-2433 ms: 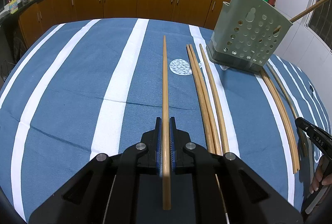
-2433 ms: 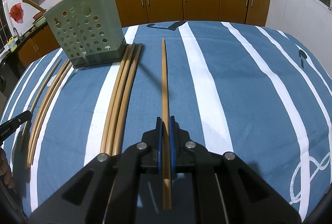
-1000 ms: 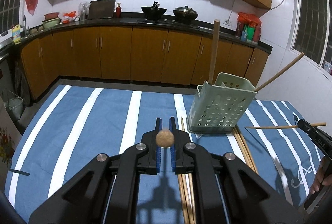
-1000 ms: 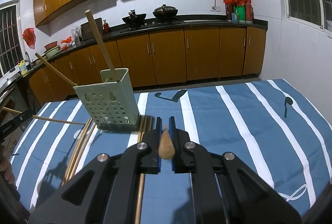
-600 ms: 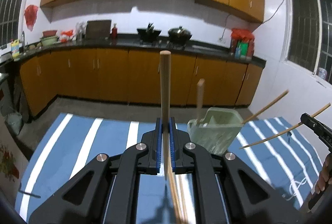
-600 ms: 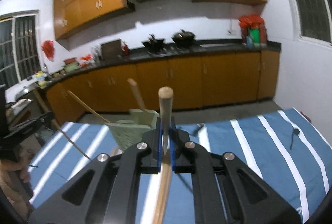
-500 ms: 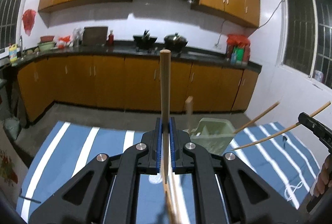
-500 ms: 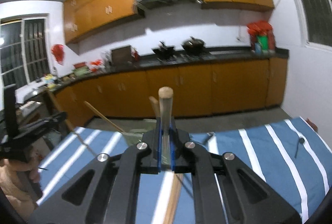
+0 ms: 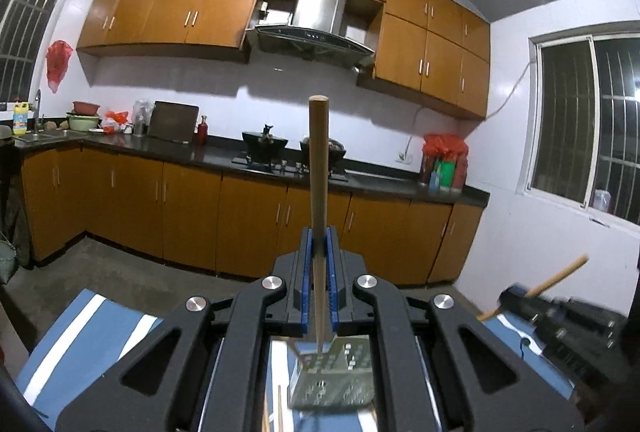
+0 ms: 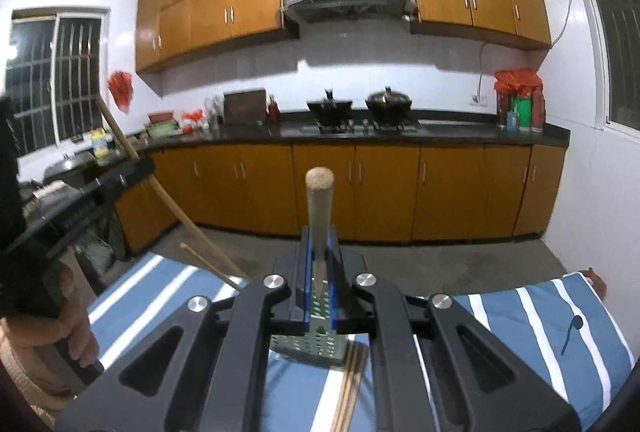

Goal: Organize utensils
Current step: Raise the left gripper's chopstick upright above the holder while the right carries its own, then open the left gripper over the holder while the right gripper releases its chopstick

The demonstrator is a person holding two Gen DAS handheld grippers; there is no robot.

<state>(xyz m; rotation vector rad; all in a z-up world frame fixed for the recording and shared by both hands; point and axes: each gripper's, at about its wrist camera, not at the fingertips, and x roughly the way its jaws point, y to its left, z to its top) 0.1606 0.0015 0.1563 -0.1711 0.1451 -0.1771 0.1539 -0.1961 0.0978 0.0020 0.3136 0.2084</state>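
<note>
My left gripper (image 9: 319, 244) is shut on a long wooden chopstick (image 9: 319, 168) held upright, its lower tip over the green perforated utensil holder (image 9: 332, 380) below. My right gripper (image 10: 319, 244) is shut on another wooden chopstick (image 10: 319, 204), also upright, above the same holder (image 10: 316, 344). The left gripper with its chopstick (image 10: 132, 152) shows at the left of the right wrist view; the right gripper (image 9: 516, 302) shows blurred at the right of the left wrist view. Loose chopsticks (image 10: 348, 392) lie on the cloth beside the holder.
The table has a blue cloth with white stripes (image 10: 560, 332). Another chopstick (image 10: 208, 268) sticks out of the holder to the left. Kitchen cabinets and a counter with a stove (image 9: 280, 156) stand behind the table.
Both grippers have tilted their chopsticks further upright and come in over the holder, which now sits directly beneath the jaws. The two grippers are closer to each other.
</note>
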